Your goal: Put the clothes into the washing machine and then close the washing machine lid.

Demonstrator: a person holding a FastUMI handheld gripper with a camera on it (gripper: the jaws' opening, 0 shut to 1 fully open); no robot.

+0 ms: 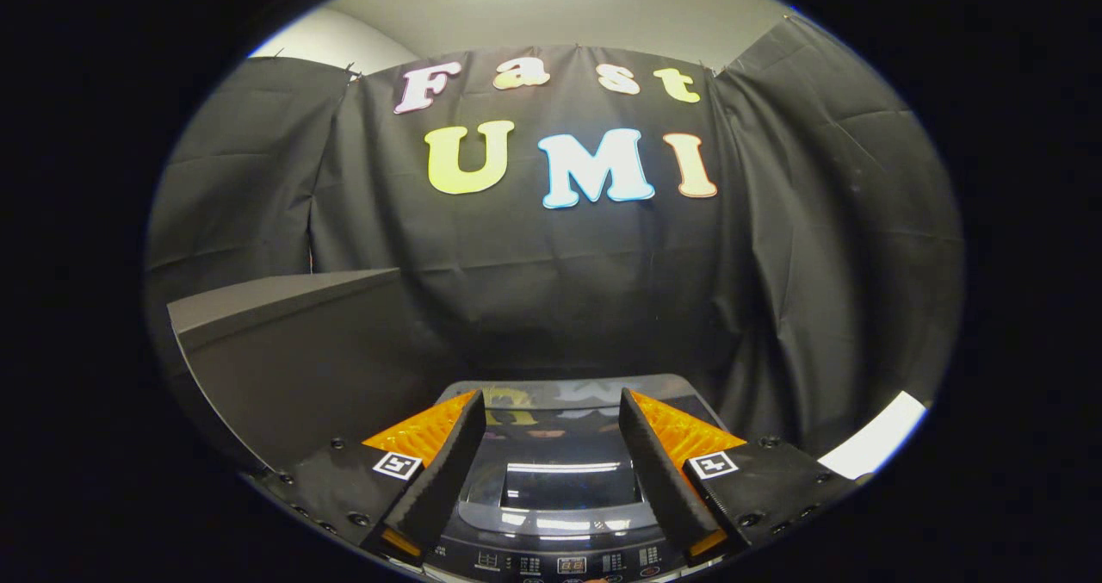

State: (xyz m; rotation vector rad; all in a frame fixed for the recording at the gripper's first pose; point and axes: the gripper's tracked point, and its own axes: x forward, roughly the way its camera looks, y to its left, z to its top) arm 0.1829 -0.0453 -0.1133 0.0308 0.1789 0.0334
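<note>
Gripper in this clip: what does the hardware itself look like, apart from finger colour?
The gripper has two wedge-shaped fingers with ribbed sides, each on a flat base plate studded with screws. Each base carries a square black-and-white tag.

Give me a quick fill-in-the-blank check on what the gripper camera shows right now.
1. The washing machine lid is ____, its glossy top mirroring the booth.
2. The gripper has its fingers spread ____, holding nothing.
3. The control panel sits on the washer's edge ____ to the camera.
4. The dark box stands to the ____ of the washer.

Missing words: closed; open; nearest; left
</note>
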